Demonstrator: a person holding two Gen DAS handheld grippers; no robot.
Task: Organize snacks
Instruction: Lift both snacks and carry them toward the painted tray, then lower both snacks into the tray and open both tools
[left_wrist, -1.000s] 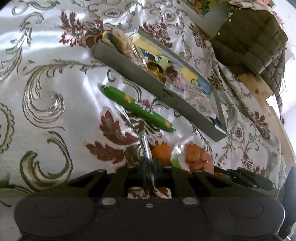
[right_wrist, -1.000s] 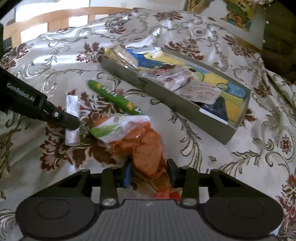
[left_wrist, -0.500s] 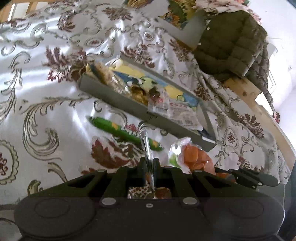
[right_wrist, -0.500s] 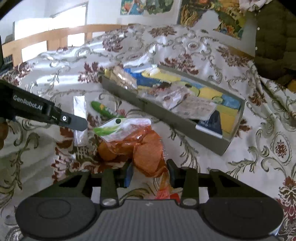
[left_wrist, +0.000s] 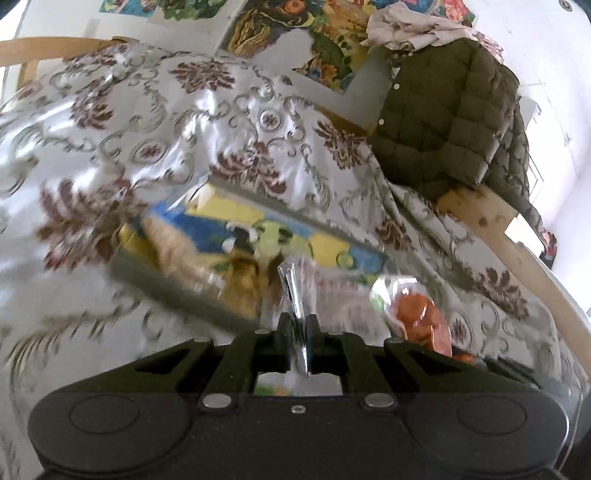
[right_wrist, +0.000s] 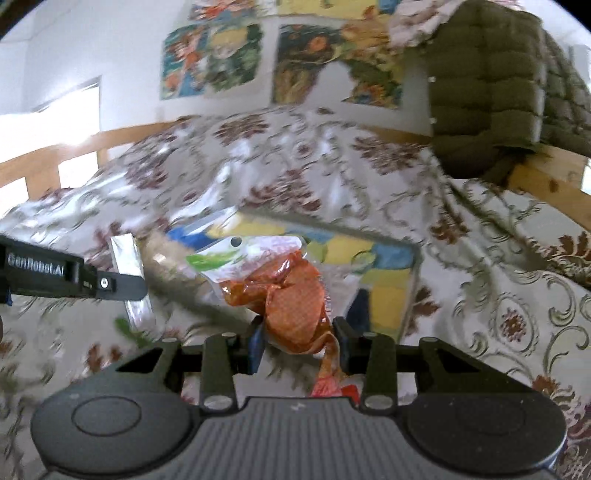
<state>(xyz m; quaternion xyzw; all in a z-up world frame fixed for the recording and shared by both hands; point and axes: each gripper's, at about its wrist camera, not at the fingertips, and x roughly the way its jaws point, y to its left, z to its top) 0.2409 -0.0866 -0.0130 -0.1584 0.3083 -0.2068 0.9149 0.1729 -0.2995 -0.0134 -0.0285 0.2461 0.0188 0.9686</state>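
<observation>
Edge-on between the fingers of my left gripper (left_wrist: 298, 325) stands a thin silver foil packet (left_wrist: 295, 291); the gripper is shut on it, above the cloth in front of the grey tray (left_wrist: 177, 291). In the right wrist view, that left gripper (right_wrist: 136, 286) enters from the left with the silver packet (right_wrist: 127, 254) in it. My right gripper (right_wrist: 297, 332) is shut on an orange snack bag (right_wrist: 291, 291) with a green and white top, lifted before the tray (right_wrist: 410, 295). The orange bag (left_wrist: 421, 321) also shows low right in the left wrist view. The tray holds several snack packets, blurred.
A green stick snack (right_wrist: 123, 326) lies blurred on the flowered cloth (left_wrist: 221, 122) below the left gripper. An olive quilted jacket (left_wrist: 443, 122) hangs over a wooden rail (left_wrist: 517, 251) at the right. Posters (right_wrist: 314, 62) cover the back wall.
Both grippers have risen off the cloth with their packets and tipped up, so the wall and jacket now show. The green stick has dropped out of the left wrist view.
</observation>
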